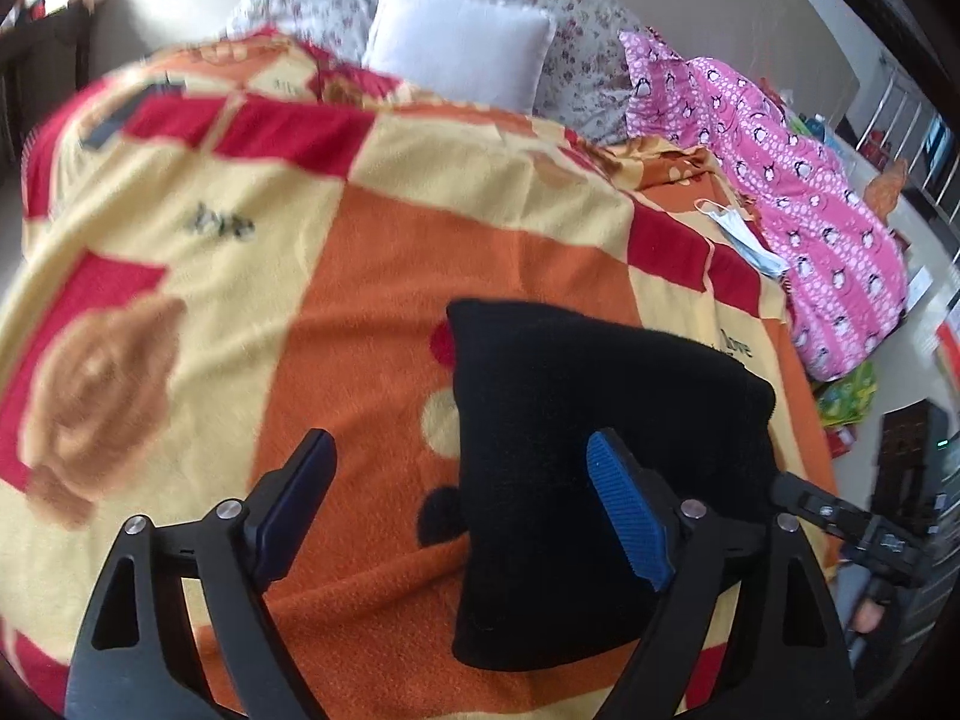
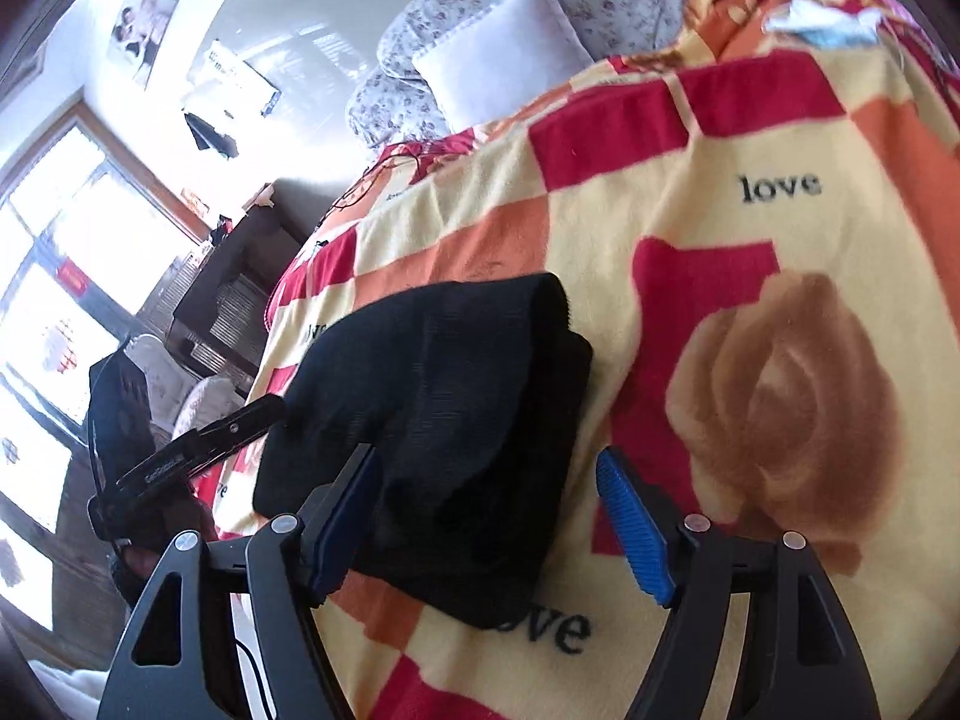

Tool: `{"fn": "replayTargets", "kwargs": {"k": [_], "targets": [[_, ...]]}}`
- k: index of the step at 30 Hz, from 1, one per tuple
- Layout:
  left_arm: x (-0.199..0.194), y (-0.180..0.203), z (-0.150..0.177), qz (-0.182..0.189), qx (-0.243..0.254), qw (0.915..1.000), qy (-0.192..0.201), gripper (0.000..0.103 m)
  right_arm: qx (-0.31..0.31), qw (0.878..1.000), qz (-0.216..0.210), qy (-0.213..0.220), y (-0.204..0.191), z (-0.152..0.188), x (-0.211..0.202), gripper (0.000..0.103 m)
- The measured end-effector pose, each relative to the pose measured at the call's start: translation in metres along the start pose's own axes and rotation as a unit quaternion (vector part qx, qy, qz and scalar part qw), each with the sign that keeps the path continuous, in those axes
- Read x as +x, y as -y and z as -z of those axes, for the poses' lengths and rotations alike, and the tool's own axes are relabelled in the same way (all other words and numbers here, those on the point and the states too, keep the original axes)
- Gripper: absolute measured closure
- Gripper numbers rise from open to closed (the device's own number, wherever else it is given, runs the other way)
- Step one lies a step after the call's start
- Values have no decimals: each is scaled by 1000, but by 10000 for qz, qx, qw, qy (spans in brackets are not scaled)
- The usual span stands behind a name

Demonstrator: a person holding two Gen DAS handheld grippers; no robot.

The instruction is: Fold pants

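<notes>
The black pants (image 1: 600, 468) lie folded into a compact thick rectangle on the orange, red and yellow blanket (image 1: 240, 276). They also show in the right wrist view (image 2: 444, 420). My left gripper (image 1: 462, 450) is open and empty, hovering just above the pants' left side. My right gripper (image 2: 489, 468) is open and empty, hovering over the pants' near right part. The right gripper's tip shows in the left wrist view (image 1: 798, 489) at the pants' right edge. The left gripper's tip shows in the right wrist view (image 2: 252, 414) at the pants' left edge.
A white pillow (image 1: 462, 54) and floral bedding (image 1: 588, 30) lie at the head of the bed. A pink penguin-print garment (image 1: 810, 198) and a face mask (image 1: 744, 234) lie on the right side. Dark furniture (image 2: 240, 276) stands beside the bed near the window.
</notes>
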State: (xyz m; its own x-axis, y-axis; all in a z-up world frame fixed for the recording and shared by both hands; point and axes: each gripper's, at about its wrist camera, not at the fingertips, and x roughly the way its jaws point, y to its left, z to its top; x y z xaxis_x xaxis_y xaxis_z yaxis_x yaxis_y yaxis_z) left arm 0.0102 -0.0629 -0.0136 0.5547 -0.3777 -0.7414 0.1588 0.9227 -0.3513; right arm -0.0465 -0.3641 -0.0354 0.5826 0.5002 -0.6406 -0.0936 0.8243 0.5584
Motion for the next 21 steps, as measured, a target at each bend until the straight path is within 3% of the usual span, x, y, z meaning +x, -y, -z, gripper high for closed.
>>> {"fn": "replayTargets", "kwargs": {"k": [7, 10, 11, 12, 15, 21], "targets": [[23, 5, 6, 422, -165, 9985, -297, 12, 58, 9989, -452, -124, 6, -1, 24, 25], [28, 17, 10, 575, -36, 9977, -355, 13, -132, 9994, -325, -53, -3, -1, 31, 31], [27, 20, 11, 586, 18, 9976, -359, 21, -206, 9996, -183, -47, -6, 0, 31, 42], [27, 23, 10, 719, 57, 9966, -405, 30, -246, 9996, -162, -32, -7, 0, 30, 47], [14, 33, 4, 746, 297, 9961, -378, 48, -485, 9988, -80, 59, -21, -2, 15, 55], [-14, 45, -29, 795, 628, 9948, 56, 51, -843, 9959, 33, 312, -46, -28, -5, 55]]}}
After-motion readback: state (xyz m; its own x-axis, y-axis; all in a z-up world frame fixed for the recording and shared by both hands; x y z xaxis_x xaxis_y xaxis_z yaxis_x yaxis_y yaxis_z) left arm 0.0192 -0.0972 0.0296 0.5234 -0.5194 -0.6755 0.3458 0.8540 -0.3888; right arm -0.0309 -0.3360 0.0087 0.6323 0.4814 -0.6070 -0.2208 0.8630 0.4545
